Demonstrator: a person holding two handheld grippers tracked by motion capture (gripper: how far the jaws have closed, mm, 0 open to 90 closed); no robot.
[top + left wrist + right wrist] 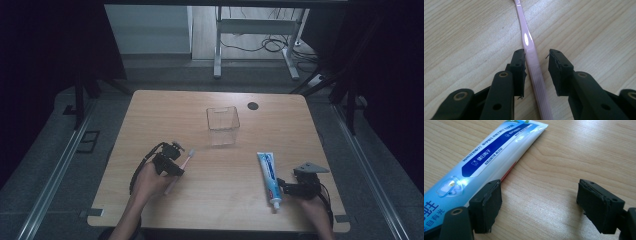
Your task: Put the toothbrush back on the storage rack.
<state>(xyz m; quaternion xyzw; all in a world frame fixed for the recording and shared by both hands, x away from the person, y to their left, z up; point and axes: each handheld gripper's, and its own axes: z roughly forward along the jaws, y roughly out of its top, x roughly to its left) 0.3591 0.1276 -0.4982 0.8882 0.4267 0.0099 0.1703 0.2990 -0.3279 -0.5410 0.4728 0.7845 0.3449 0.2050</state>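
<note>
Your left gripper point(536, 72) has its jaws spread around the pink toothbrush point(530, 53), not yet pinching; your right gripper point(539, 205) stands wide beside the toothpaste tube point(491, 155). The clear container point(223, 125) is far away, empty.

Table point(215, 192): light wood, round black grommet point(253, 105) at far edge | Floor point(60, 150): grey carpet | Surround: black curtains point(45, 60) | Beyond: white desk frame point(257, 30), cables point(272, 45) | Light: dim

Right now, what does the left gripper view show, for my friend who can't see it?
A pink toothbrush handle lies on the wooden table between the left gripper's two black fingers, close to one finger and apart from the other.
</note>
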